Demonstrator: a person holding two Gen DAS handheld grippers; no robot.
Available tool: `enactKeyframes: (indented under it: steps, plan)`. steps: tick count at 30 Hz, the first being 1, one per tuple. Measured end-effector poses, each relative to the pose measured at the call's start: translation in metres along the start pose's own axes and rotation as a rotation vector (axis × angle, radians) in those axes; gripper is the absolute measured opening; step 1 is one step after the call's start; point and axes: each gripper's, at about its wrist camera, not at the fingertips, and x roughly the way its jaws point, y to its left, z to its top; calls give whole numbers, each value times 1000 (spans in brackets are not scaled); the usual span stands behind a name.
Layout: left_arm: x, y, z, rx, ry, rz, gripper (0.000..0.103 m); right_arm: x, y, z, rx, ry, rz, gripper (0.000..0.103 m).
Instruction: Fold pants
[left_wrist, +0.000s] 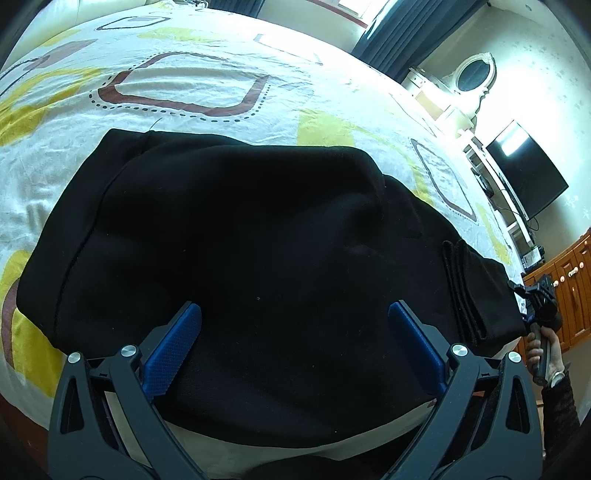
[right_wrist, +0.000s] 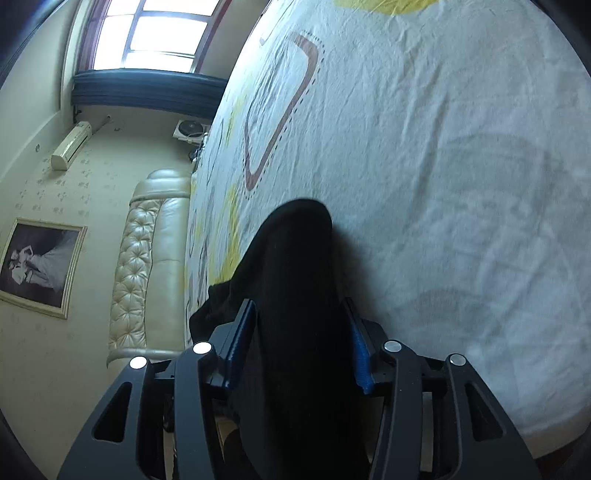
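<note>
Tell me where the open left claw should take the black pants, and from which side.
Judging by the left wrist view, grip the near edge of the pants, coming in low from the bed's near side. The left claw already straddles that flat edge, while the right claw clamps the cuff end.

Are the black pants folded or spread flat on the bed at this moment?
Folded: the pants lie doubled on the bed sheet, stacked layered edges at their right end, which the right gripper clamps.

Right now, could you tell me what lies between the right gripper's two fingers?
A bunched fold of the black pants, clamped between the fingers, as the right wrist view shows.
</note>
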Motion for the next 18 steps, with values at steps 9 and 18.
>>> enactKeyframes:
  steps: [9,18]
  plan:
    - [-1,-1,1,-3,-2,-14,101,-11,-15,-35,-37,85,-63,26]
    - [-4,7,3,-3,8,-76,101,-21,19,-44,-112,-33,-174,70]
